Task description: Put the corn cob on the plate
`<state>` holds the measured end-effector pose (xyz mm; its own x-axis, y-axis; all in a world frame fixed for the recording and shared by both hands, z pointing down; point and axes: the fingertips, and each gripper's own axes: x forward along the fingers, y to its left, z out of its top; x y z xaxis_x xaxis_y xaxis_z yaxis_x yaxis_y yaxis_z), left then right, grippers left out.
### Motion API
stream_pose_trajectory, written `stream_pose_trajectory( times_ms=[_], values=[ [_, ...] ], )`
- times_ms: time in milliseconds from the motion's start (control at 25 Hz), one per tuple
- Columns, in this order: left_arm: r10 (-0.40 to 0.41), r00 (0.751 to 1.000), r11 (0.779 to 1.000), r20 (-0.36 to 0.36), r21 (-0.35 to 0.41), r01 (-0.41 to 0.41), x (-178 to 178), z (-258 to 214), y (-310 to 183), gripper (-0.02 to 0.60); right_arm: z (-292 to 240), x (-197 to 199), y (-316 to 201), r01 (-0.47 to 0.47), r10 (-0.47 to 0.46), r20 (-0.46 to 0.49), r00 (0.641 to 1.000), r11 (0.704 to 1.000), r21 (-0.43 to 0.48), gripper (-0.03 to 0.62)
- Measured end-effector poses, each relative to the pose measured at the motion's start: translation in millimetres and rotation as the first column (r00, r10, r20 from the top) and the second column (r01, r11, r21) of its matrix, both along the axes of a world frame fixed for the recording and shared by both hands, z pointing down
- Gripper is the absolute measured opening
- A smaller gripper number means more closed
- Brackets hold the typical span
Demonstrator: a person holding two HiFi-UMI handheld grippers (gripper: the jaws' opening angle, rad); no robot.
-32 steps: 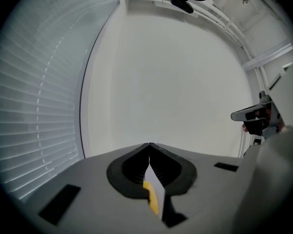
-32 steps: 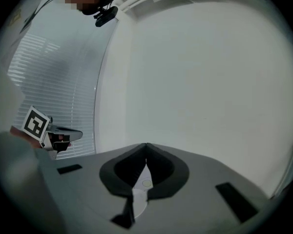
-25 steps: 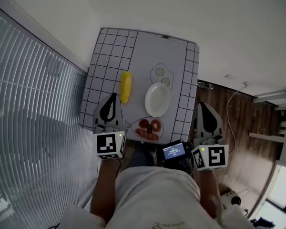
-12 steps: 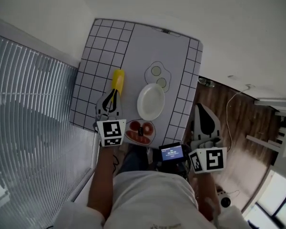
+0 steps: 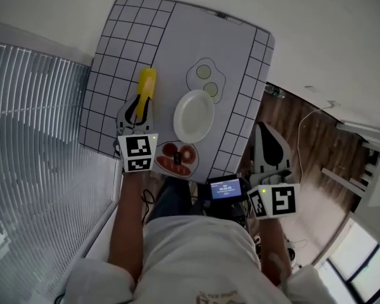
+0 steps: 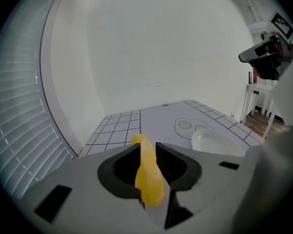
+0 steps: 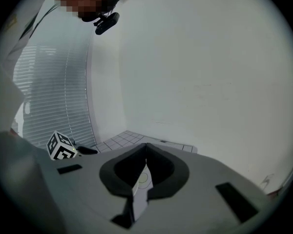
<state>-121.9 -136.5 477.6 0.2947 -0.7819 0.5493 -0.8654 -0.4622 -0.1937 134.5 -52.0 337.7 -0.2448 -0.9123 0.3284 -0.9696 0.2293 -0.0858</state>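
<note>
- Location of corn cob (image 5: 145, 84): flat on the counter (image 5: 177, 37), left of centre in the head view, long axis toward the upper edge of the frame. Just left of the empty white plate (image 5: 194, 116), not touching it.
- State of left tongs (image 5: 139, 106): spread, jaws just opened. Near end of the cob between them in the left gripper view, no pinch evident yet.
- State of right tongs (image 5: 266, 135): pressed together, empty, at lower right of the head view beside the counter edge.
- Handling, as judged: probably light, stiff and smooth-skinned. Likely to roll, and to slip out of a grip on the tapered tip.
- Grip point: close across the thicker mid-body, jaws square to the long axis.
- Placement: carry low and set down at the plate centre.
</note>
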Motion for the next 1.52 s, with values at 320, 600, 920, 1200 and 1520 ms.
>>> stream_pose_trajectory(
  times_ms=[320,600,920,1200,1520],
  values=[
    [0.001,1.000,0.998,-0.016,-0.064,-0.002,7.2,22.3,3.0,0.121,15.7,-4.5,-7.5,0.021,-0.021,0.005,1.000,0.999,-0.036,0.008],
    [0.008,1.000,0.998,-0.001,-0.062,-0.008,8.7,28.2,1.9,0.138,29.7,-23.7,-17.3,0.069,-0.068,0.016,0.998,0.996,-0.063,0.008],
    [-0.063,0.998,0.996,0.026,-0.054,0.064,-11.0,38.9,-3.8,0.202,37.4,-35.9,-17.0,0.108,-0.107,0.012,0.994,0.991,-0.080,0.008],
    [-0.117,0.993,0.989,0.029,-0.088,0.119,-35.0,45.6,-14.1,0.219,39.0,-36.0,-12.0,0.114,-0.114,0.007,0.993,0.990,-0.087,0.008],
    [-0.150,0.985,0.971,-0.083,-0.200,0.131,-38.0,66.2,-23.1,0.287,43.9,-36.8,-5.7,0.126,-0.125,0.014,0.992,0.987,-0.103,0.008]
  ],
)
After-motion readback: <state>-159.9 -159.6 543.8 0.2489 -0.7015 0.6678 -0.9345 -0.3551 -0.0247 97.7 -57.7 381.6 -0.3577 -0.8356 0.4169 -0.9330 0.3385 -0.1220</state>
